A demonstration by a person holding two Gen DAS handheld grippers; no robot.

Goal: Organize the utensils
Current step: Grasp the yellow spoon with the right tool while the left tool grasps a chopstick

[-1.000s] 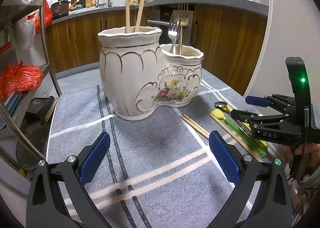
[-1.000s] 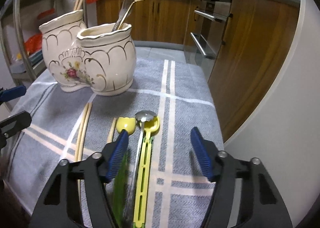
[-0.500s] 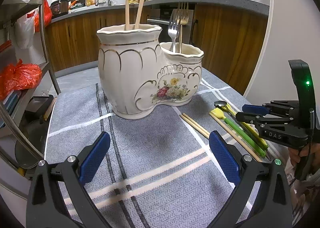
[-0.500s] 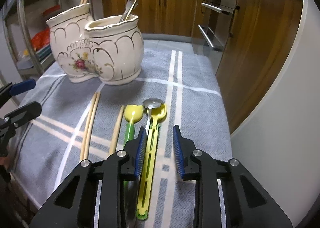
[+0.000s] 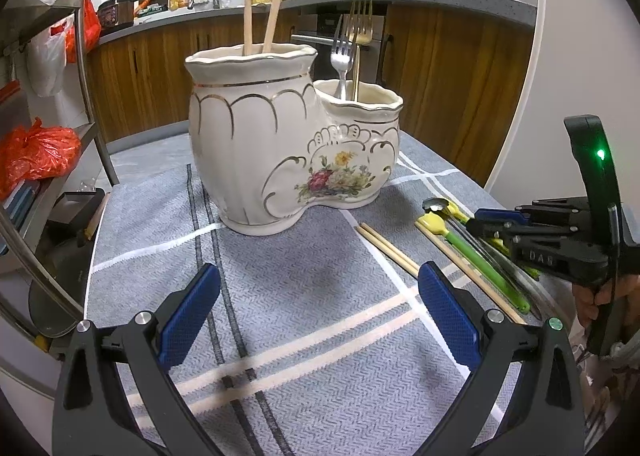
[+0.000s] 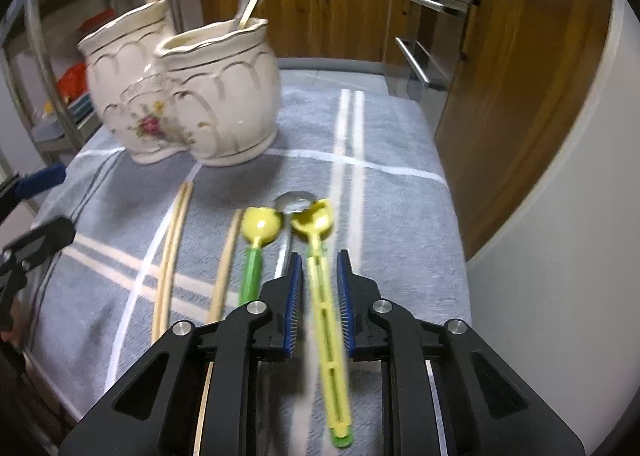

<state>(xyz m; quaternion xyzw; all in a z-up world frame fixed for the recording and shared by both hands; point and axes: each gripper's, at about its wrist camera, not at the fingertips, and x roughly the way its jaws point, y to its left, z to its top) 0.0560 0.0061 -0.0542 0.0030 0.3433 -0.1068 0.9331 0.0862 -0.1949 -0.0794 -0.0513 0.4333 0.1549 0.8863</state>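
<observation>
While two wooden chopsticks (image 5: 260,21) and two metal forks (image 5: 352,51) already stand in the cream two-pocket ceramic holder (image 5: 288,151) at upper centre, spoons and chopsticks remain low on the grey striped surface (image 5: 304,296). Wide apart a second ago, the right tongs (image 6: 319,308) have narrowed around the yellow slotted plastic spoon (image 6: 324,288); whether they grip is unclear. The left tongs (image 5: 316,320) stay wide, empty.

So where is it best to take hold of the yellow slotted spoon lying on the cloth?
Grip the yellow slotted spoon at mid-handle, coming from its tail end along the shaft. The handle is long, narrow and flat on the cloth, and the right hand-held gripper already straddles it there.
</observation>
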